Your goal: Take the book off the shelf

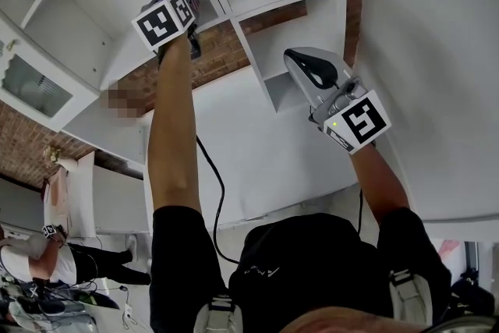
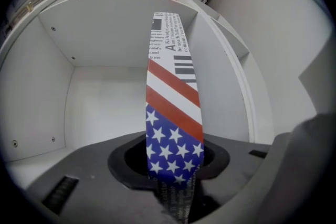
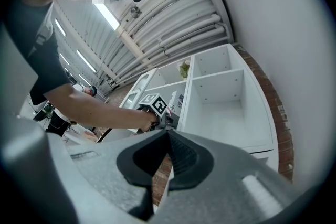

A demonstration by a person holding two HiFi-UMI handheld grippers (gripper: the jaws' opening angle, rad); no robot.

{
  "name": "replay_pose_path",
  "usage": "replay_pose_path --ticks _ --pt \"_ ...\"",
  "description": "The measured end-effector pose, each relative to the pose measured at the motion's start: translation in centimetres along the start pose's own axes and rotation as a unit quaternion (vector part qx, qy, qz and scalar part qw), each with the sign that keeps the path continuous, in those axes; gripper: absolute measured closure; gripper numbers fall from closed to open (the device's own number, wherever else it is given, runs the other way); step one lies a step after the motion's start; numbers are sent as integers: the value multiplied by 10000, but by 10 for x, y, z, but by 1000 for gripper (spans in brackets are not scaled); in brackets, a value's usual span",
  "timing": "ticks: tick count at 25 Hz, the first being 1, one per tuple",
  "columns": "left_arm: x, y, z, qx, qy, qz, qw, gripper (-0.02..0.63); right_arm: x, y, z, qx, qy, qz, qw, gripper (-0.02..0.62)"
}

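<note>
**Left gripper view.** My left claw (image 2: 174, 192) is closed partway on the book (image 2: 173, 113). The near end of the book's spine sits in the gap between the two dark jaws, and both jaws bear on its covers. The spine faces me and runs from the jaws toward the far top of the compartment. It shows white stars on blue at the near end, red and white stripes in the middle, and black print on white at the far end. The book is alone in a white compartment of the shelf (image 2: 37, 97), closer to the right wall than to the left and touching neither. The jaws hide the book's base, so I cannot tell whether it rests on the compartment floor.

**Head view.** My left arm reaches up to the shelf. The marker cube (image 1: 165, 19) sits just below the book, which stands beside the upright divider. A brick wall (image 1: 218, 51) shows behind the open compartments, and a black cable (image 1: 214, 183) hangs below my left arm.

**Right gripper view.** My right claw (image 3: 168, 132) is well to the right of the book and apart from it. Its ribbed jaws meet at their tips with nothing between them. It points toward the shelf, where the left claw and the book appear small in the distance.
</note>
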State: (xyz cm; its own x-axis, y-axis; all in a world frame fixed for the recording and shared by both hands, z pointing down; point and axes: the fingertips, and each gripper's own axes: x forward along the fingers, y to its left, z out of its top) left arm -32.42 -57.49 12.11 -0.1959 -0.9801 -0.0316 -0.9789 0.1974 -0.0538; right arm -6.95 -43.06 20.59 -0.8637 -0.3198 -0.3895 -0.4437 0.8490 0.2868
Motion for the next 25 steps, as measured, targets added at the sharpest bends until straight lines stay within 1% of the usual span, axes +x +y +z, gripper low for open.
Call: replay_pose_path --ticks 4,8,16,20,25 --pt "-17 1 4 -72 -188 -56 9998 454 1 6 0 23 32 19 10000 594" --pt "-47 4 11 -168 -435 -193 9987 454 4 16 5 50 10 60 10000 594" --pt "-141 6 29 -373 -1136 -579 9911 454 11 43 22 84 -115 176 9997 594" --pt "-192 5 24 -510 -1415 -820 9852 454 8 58 29 146 -158 198 9996 594" --pt "-251 1 4 -622 -1672 -1035 9785 454 -6 73 34 257 -205 125 9994 594"
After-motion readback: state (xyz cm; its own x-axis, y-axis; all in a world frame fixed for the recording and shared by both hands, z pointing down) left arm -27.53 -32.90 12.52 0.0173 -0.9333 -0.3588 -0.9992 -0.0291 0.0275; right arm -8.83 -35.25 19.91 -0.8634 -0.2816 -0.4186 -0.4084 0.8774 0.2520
